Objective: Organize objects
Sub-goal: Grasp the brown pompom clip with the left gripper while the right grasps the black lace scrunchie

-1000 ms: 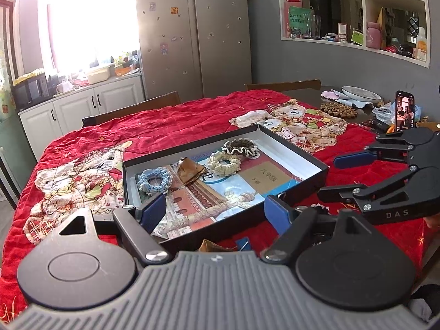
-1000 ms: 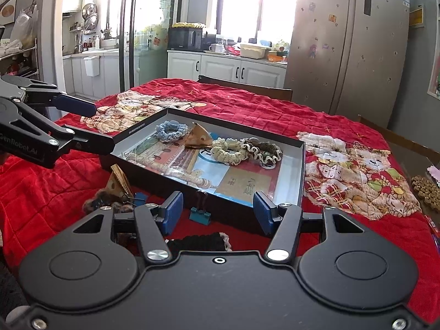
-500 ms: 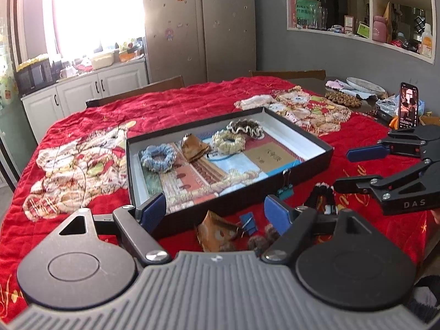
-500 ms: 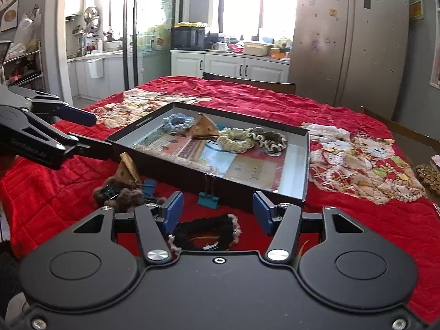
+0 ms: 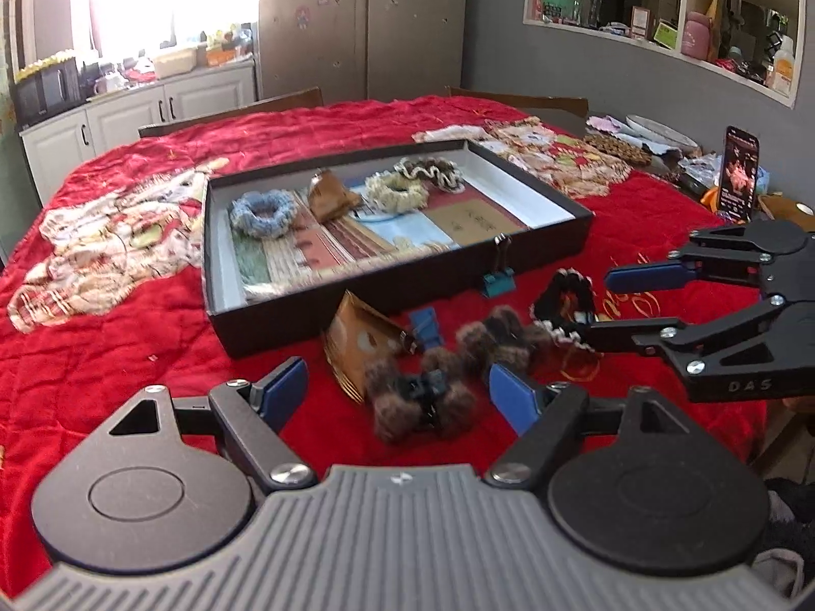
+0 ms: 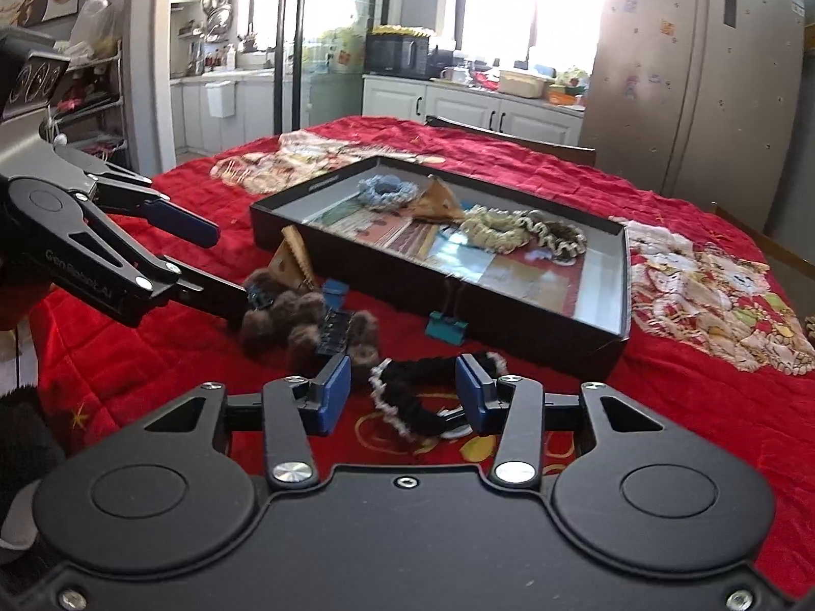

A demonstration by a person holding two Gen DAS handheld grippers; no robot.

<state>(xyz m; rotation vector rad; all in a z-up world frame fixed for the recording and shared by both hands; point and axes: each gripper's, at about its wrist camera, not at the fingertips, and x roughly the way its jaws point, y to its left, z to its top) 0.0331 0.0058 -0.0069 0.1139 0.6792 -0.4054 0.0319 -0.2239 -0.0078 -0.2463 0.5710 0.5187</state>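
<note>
A shallow black box (image 5: 397,300) (image 6: 509,326) on the red cloth holds a blue scrunchie (image 5: 262,211), a cream scrunchie (image 5: 395,191) and other hair pieces. Loose in front of it lie a gold triangular piece (image 5: 356,341), a brown furry hair claw (image 5: 479,341) (image 6: 300,315) and a black scrunchie with white trim (image 5: 560,300) (image 6: 417,407). My left gripper (image 5: 397,389) (image 6: 229,270) is open, low over the furry claw. My right gripper (image 6: 402,392) (image 5: 598,303) has its jaws closing, with the black scrunchie between them; a gap still shows at the left pad.
A blue binder clip (image 5: 425,326) and a teal one (image 5: 496,282) (image 6: 445,328) lie by the box's front wall. A phone (image 5: 738,178) stands upright at the table's right end, beside a plate (image 5: 657,130) and clutter. Chairs stand behind the table.
Both grippers have sunk toward the loose items in front of the box, which now fill the lower view. The right jaws have narrowed around the black scrunchie.
</note>
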